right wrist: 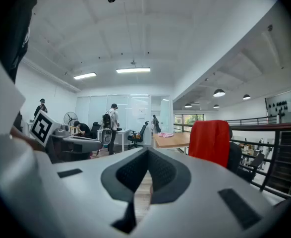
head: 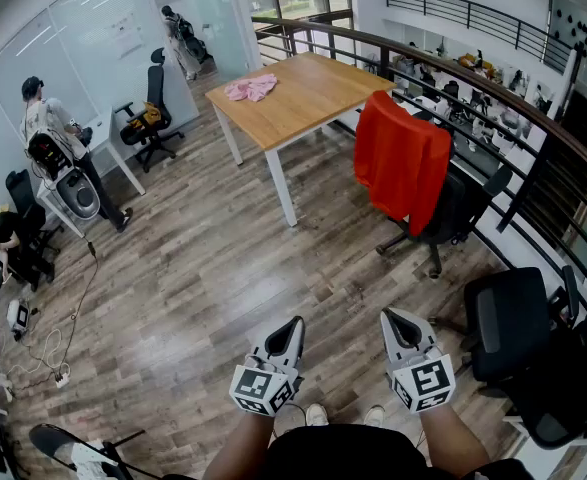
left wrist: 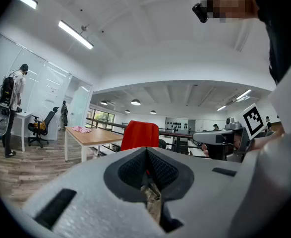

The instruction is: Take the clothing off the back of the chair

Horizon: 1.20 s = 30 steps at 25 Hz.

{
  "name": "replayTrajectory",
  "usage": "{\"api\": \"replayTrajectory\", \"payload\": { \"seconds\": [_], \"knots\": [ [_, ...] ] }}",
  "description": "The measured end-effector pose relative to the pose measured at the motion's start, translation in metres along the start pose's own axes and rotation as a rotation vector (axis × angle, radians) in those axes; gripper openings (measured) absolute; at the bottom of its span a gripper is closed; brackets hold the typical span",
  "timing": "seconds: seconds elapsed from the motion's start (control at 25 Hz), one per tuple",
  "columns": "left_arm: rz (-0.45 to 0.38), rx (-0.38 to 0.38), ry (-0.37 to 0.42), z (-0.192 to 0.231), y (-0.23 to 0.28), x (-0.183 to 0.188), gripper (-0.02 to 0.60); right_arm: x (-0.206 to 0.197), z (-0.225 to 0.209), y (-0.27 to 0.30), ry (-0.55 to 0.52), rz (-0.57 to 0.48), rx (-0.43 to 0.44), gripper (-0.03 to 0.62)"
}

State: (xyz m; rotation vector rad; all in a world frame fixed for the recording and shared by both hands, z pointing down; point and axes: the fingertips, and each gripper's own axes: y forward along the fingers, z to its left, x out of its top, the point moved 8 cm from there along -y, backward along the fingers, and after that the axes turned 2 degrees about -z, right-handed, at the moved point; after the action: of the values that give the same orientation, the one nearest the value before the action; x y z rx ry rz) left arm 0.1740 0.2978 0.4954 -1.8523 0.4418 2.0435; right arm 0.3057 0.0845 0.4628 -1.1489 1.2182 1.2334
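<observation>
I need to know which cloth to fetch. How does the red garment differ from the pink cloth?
The red garment hangs draped over the back of a black office chair; the pink cloth lies crumpled on the wooden table. The red garment is bright red and looks larger; the pink cloth is pale and small. Both are loose fabric.

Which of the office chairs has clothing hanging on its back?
The black chair beside the wooden table: a red garment covers its back. The nearer chair at right and the far chair by the glass wall have bare backs.
</observation>
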Motion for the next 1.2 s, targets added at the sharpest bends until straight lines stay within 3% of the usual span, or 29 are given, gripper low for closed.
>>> {"api": "replayTrajectory", "payload": {
  "seconds": [0.24,0.84,1.2],
  "knots": [
    [0.006,-0.024,-0.022,-0.004,-0.012,-0.004,0.014,-0.002,0.012,-0.013,0.0,0.033,-0.025,0.002],
    [-0.008,-0.085,-0.027,0.041,-0.02,0.002,0.014,0.01,0.036,0.007,0.02,-0.024,-0.113,0.003],
    [-0.012,-0.111,0.022,0.071,-0.012,0.013,0.014,0.019,0.04,0.032,-0.103,0.009,-0.147,0.003]
  ]
}}
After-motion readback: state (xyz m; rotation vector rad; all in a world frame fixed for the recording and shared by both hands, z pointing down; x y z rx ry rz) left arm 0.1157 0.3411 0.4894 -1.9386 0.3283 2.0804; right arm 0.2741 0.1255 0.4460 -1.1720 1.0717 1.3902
